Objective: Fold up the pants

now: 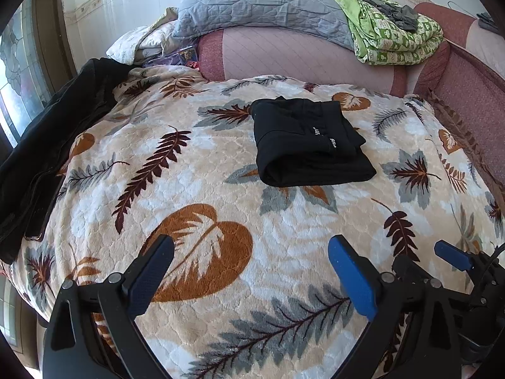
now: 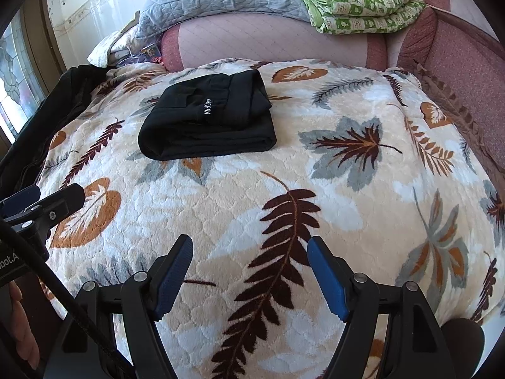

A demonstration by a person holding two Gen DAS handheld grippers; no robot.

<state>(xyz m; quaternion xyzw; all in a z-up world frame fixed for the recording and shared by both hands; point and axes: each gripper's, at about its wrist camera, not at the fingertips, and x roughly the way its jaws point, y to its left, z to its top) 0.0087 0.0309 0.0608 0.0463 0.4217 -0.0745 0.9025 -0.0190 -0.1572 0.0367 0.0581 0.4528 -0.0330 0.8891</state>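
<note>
Pants folded, both my grippers empty.

Left wrist view: my left gripper [image 1: 251, 254] gapes wide, holding nothing, low near the blanket's [image 1: 195, 170] near edge; the pants [image 1: 309, 145] lie as a compact bundle toward the far edge. I judge only a light squaring of layers remains. Right wrist view: my right gripper [image 2: 249, 252] is equally wide, well apart from the pants [image 2: 208, 123]. A black coat [image 2: 47, 117] drapes the left edge; nothing blocks me.
</note>
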